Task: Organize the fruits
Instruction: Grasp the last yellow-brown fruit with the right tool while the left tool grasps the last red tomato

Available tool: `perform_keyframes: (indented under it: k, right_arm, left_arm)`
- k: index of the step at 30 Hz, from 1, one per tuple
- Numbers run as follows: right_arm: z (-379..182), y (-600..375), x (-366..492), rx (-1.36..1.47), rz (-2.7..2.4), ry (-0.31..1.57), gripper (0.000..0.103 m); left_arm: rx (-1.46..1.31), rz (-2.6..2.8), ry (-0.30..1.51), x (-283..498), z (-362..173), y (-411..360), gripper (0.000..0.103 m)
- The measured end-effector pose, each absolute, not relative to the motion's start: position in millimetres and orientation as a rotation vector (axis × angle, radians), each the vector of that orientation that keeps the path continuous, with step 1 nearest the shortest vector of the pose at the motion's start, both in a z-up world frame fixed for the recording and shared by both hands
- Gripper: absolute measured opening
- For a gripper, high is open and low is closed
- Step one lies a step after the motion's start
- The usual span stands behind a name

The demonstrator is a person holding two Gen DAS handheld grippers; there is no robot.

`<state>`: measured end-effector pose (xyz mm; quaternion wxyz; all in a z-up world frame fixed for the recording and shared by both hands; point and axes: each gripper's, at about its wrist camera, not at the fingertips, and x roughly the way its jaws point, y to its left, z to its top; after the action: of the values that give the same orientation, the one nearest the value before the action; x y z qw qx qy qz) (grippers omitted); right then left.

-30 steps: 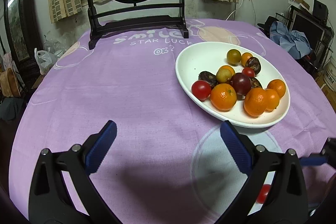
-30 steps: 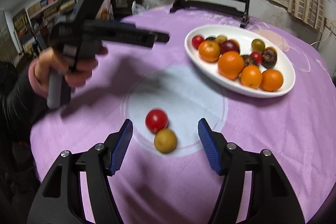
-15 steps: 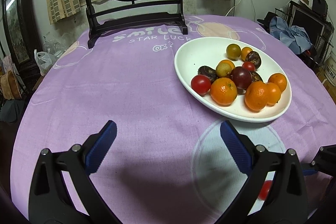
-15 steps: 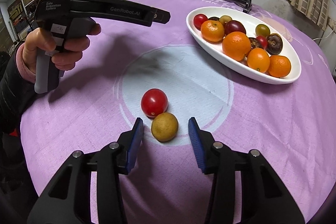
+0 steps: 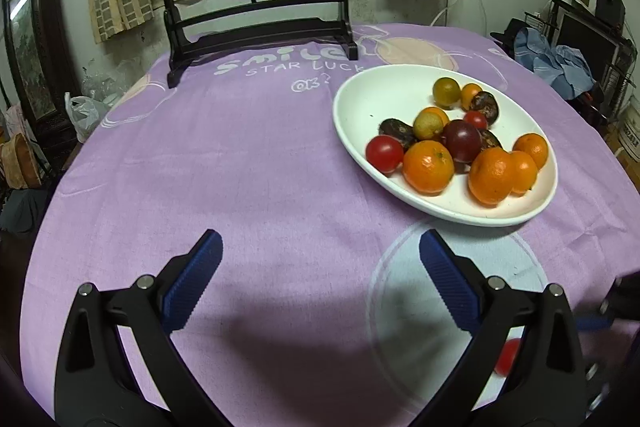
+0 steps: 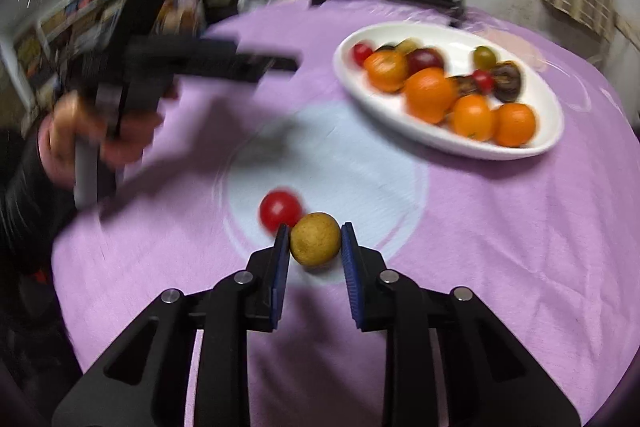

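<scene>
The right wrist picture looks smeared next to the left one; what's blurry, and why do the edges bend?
Right wrist view: motion blur smears the white plate and red tomato; the yellow-brown fruit in the right gripper stays fairly sharp. Left wrist view: crisp, dim, with a shadow under the left gripper. Both are fisheye views, which curve the edges.
</scene>
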<state>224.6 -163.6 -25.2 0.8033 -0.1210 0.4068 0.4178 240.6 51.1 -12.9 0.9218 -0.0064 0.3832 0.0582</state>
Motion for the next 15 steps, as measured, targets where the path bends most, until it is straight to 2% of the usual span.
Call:
perform_keyframes:
  k: [10, 12, 14, 15]
  right_arm:
    - [-16.8, -203.2, 262.6, -0.011, 0.726, 0.881, 0.027]
    - [-17.9, -206.6, 267.5, 0.005, 0.701, 0.889, 0.027]
    - [-20.2, -207.9, 270.4, 0.012, 0.688, 0.900, 0.027]
    - [-21.0, -208.6, 270.8, 0.015, 0.691, 0.904, 0.027]
  left_arm:
    - [0.154, -0.141, 0.849, 221.6, -27.3, -8.4, 0.100]
    - [0.182, -0.242, 0.860, 211.3, -30.4, -23.8, 0.093]
    - [0.198, -0.336, 0.879, 201.4, -33.5, -35.1, 0.078]
    - [0.202, -0.361, 0.888, 198.5, -35.6, -38.1, 0.074]
